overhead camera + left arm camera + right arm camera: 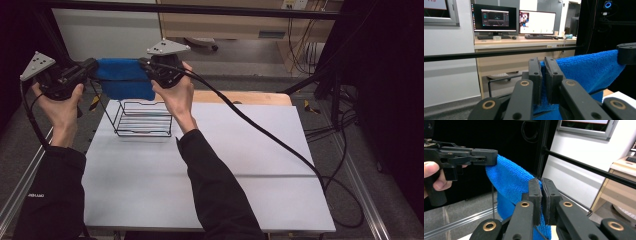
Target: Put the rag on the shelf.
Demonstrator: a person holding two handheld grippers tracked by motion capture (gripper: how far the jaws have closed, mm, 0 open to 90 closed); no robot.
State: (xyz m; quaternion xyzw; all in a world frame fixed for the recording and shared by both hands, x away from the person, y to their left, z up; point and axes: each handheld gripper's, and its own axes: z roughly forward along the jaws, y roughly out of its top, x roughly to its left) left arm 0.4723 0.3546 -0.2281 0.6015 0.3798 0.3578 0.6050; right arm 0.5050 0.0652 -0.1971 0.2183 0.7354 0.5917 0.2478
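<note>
My left gripper [92, 70] is up in the air past the left edge of the table [240, 165], held by my left hand [60, 102], with its grey plate pointing outward. Its jaws are pressed together on one end of the blue cloth [122, 77]; in the left gripper view the left gripper [543, 75] has only a thin fold of the cloth [589, 72] between its two black pads, and the rest of the fabric runs off to the far side where the other gripper's black tip grips it. The cloth hangs stretched between my two grippers, sagging a little in the middle, above the far left part of the table. Directly under it stands a black wire rack [142, 119] on the white tabletop, near the cloth's lower edge; I cannot tell whether they touch. My right gripper [145, 67], held in my right hand [177, 95], is clamped on the cloth's other end, its thick black cable [270, 137] trailing across the table to the right. In the right gripper view, my right gripper [541, 195] is closed tight on a pinch of the cloth [509, 182], and my left gripper [490, 157] shows farther off, biting the opposite end.
</note>
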